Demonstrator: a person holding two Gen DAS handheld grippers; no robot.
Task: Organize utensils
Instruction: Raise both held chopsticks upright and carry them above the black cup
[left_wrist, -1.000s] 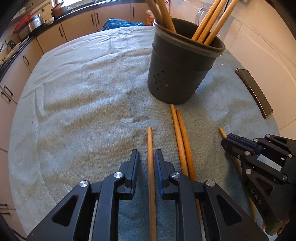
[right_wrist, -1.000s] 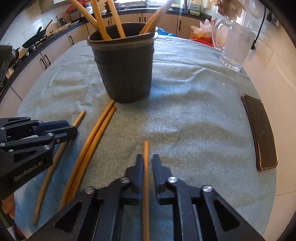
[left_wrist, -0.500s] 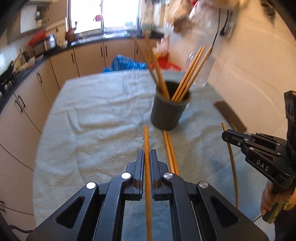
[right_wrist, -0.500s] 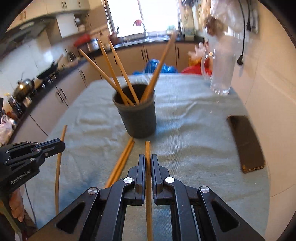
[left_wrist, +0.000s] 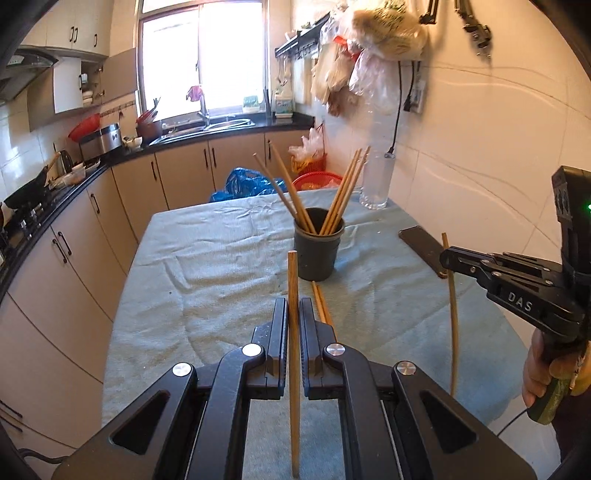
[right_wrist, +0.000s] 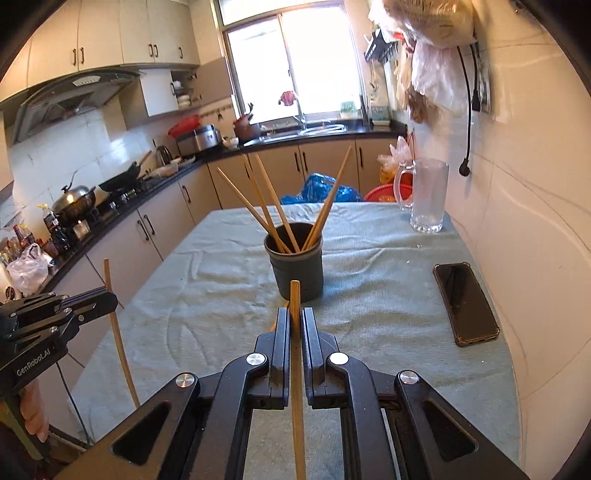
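Observation:
A dark round utensil holder (left_wrist: 318, 248) stands on the towel-covered table and holds several wooden chopsticks; it also shows in the right wrist view (right_wrist: 295, 266). My left gripper (left_wrist: 293, 310) is shut on a wooden chopstick (left_wrist: 293, 354), held above the table short of the holder. My right gripper (right_wrist: 294, 318) is shut on another wooden chopstick (right_wrist: 296, 369), also raised short of the holder. Two loose chopsticks (left_wrist: 320, 304) lie on the towel in front of the holder. Each gripper shows in the other's view, the right gripper (left_wrist: 448, 260) and the left gripper (right_wrist: 109, 301).
A black phone (right_wrist: 464, 302) lies on the table's right side near the wall. A glass mug (right_wrist: 426, 199) stands at the far right corner. Kitchen cabinets and a counter (right_wrist: 147, 218) run along the left. The green towel (left_wrist: 221, 266) covers the table.
Both grippers closed on a chopstick each and lifted them off the towel, rising and pulling back from the holder. Two chopsticks stay on the towel.

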